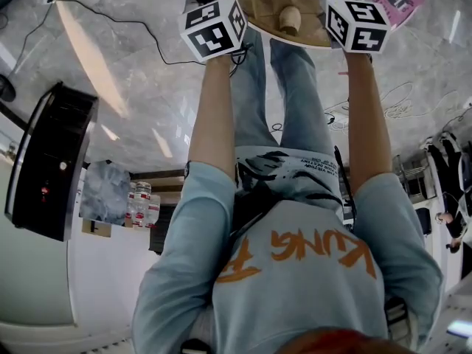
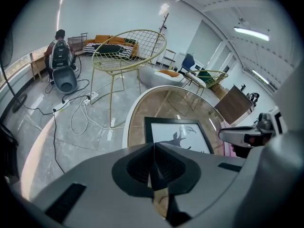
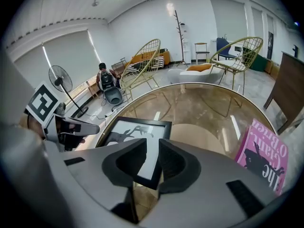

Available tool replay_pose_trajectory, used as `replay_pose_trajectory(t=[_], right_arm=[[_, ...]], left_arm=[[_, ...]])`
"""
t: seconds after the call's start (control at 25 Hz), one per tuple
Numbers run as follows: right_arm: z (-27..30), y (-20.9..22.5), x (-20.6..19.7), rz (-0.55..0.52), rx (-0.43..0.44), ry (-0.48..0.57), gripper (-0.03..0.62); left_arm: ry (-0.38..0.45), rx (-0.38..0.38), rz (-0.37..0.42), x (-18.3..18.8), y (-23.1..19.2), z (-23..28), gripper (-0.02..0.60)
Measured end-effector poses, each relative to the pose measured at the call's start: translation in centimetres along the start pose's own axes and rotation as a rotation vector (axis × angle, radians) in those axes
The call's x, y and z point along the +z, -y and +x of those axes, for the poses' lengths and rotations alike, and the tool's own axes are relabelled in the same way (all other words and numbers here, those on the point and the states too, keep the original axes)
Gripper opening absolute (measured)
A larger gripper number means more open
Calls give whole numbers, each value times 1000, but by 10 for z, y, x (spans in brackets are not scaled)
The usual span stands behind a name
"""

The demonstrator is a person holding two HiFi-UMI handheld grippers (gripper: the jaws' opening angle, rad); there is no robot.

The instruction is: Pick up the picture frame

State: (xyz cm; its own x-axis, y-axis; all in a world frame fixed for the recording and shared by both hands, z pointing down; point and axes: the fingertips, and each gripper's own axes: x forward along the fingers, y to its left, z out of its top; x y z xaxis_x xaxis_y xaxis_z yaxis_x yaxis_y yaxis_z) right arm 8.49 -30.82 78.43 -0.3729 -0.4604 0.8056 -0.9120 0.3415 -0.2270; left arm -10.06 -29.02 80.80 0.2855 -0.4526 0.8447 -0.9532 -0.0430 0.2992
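Picture frame point(image 3: 135, 137): its near corner lines up between the parted jaws of my right claw point(image 3: 151, 161), not yet gripped.
My left claw point(image 2: 153, 167) is clenched, empty. The frame lies flat on the round table point(image 3: 204, 108); I should slide over its edge, then squeeze squarely.

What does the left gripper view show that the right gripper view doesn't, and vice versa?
Left gripper view only: the left gripper seen along its jaws, shut on nothing. Right gripper view only: the right gripper with a corner of the picture frame between its open jaws, the printed cover of the pink book. Both: that frame on the round table, the gold wire chair.
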Motion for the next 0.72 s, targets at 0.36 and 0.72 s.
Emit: replay_pose_trajectory(t=[0.36, 0.72], right_arm=[[33, 21, -8, 42, -10, -79, 97], [52, 26, -21, 78, 8, -136, 135]], left_arm=[[-86, -7, 22, -6, -5, 25, 57], [-124, -24, 24, -7, -9, 34, 104]])
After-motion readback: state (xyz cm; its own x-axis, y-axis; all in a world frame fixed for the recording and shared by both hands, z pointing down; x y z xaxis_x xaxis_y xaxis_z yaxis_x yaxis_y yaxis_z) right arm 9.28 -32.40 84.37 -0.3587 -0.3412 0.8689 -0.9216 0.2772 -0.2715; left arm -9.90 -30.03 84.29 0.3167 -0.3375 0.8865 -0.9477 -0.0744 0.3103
